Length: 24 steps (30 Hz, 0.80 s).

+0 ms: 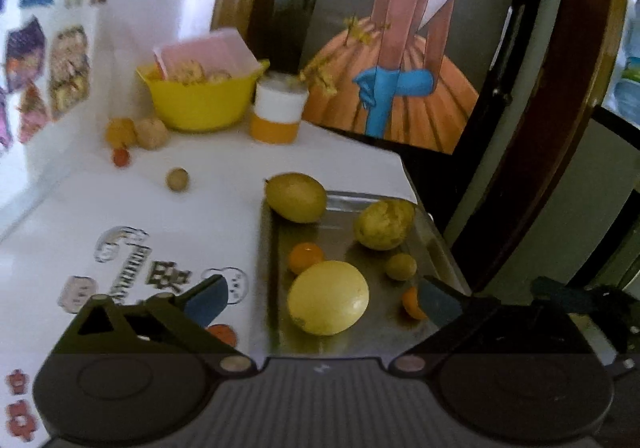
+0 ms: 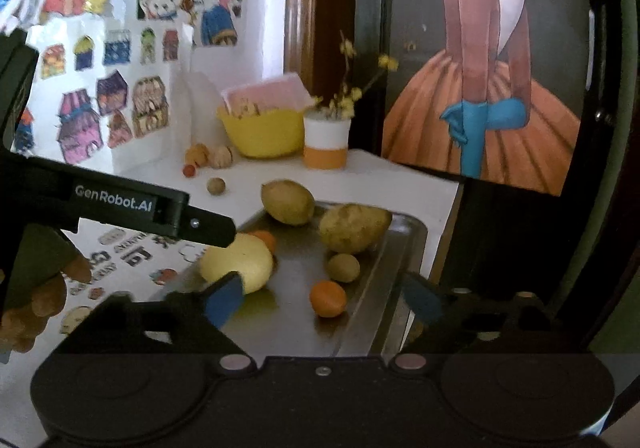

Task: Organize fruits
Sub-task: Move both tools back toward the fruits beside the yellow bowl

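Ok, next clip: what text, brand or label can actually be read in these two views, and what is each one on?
"GenRobot.AI": white lettering on the black body of the left gripper, seen in the right wrist view.
Printed characters on the white tabletop sticker: blurred, not readable.
Small logo stickers on the table in the right wrist view: too small to read.
Cartoon wall stickers: pictures only, no legible words.
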Each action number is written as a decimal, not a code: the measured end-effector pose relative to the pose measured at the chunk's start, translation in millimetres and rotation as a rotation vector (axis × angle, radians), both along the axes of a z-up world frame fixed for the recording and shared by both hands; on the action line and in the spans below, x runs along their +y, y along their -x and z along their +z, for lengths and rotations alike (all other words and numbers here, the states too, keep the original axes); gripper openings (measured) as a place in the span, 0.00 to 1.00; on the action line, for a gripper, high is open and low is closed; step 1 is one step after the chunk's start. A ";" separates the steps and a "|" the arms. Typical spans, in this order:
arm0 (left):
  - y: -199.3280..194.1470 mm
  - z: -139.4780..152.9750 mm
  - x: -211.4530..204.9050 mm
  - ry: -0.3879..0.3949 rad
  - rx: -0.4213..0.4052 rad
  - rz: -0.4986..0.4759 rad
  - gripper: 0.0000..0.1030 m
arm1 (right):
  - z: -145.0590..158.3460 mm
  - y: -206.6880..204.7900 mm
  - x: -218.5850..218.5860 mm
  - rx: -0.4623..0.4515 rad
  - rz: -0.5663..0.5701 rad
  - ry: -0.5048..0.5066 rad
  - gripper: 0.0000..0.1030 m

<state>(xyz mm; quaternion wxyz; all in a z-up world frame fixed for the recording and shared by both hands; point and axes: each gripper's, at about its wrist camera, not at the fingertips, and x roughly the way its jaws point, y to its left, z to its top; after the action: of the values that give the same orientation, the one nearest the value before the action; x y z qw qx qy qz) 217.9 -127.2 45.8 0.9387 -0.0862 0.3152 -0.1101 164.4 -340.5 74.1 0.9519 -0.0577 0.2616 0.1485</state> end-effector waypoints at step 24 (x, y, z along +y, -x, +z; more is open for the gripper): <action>126.8 13.2 108.5 -0.199 0.145 -0.027 0.99 | 22.5 95.4 72.6 0.433 0.156 -0.043 0.99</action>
<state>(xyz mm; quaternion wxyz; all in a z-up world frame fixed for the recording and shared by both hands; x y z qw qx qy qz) 91.1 -18.7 59.0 0.9158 0.0038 0.3926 -0.0844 69.0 -267.9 96.6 0.8603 -0.0243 0.4512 0.2359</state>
